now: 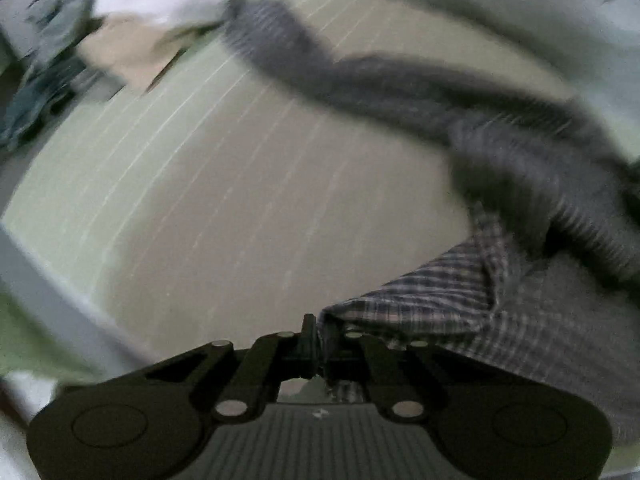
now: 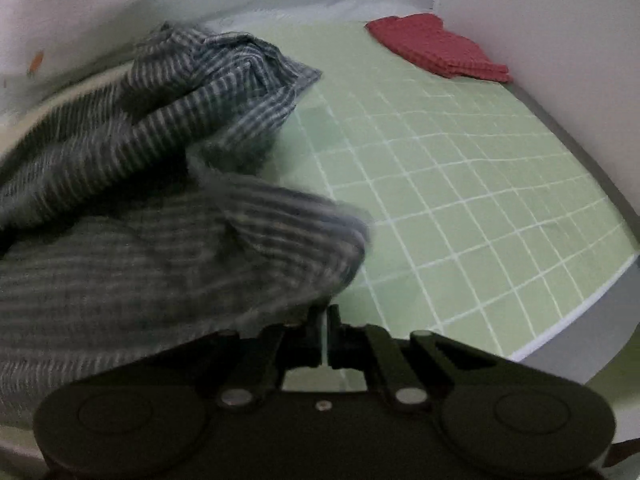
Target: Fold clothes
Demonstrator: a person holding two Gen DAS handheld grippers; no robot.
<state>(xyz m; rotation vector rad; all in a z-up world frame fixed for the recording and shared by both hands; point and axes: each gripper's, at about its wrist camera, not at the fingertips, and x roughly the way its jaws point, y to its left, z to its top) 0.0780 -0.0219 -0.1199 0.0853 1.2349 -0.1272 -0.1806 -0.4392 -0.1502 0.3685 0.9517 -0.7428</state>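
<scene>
Both hand-held grippers are pinching the same garment, a blue-and-white striped shirt (image 1: 460, 300), and that seems to be the point of the arrangement: with a hold at two separate spots the cloth can be lifted and spread before any fold is made. In the left wrist view the left hand-held gripper (image 1: 318, 334) has its jaws pressed together on an edge of the shirt, the fabric running in between them and trailing off to the right, where a long twisted part (probably a sleeve, though blur makes that unsure) stretches across the green gridded mat (image 1: 224, 200). In the right wrist view the right hand-held gripper (image 2: 325, 320) is likewise closed, and the crumpled shirt (image 2: 168, 184) comes right down to its tips from the left; it looks clamped on a thin edge, but the cloth at the very tips is smeared, so the grip is judged rather than plainly seen. The shirt hangs bunched and partly off the surface, so the fold itself is not yet begun. Around it: a folded red cloth (image 2: 440, 48) lies at the far corner of the mat (image 2: 460, 184), well apart from the shirt, presumably a finished piece. At the other end, in the left view, a heap of unfolded clothes (image 1: 132, 20) in white, beige and dark green sits near the far end of the twisted part and could snag it. The middle of the mat is free for laying the shirt flat.
</scene>
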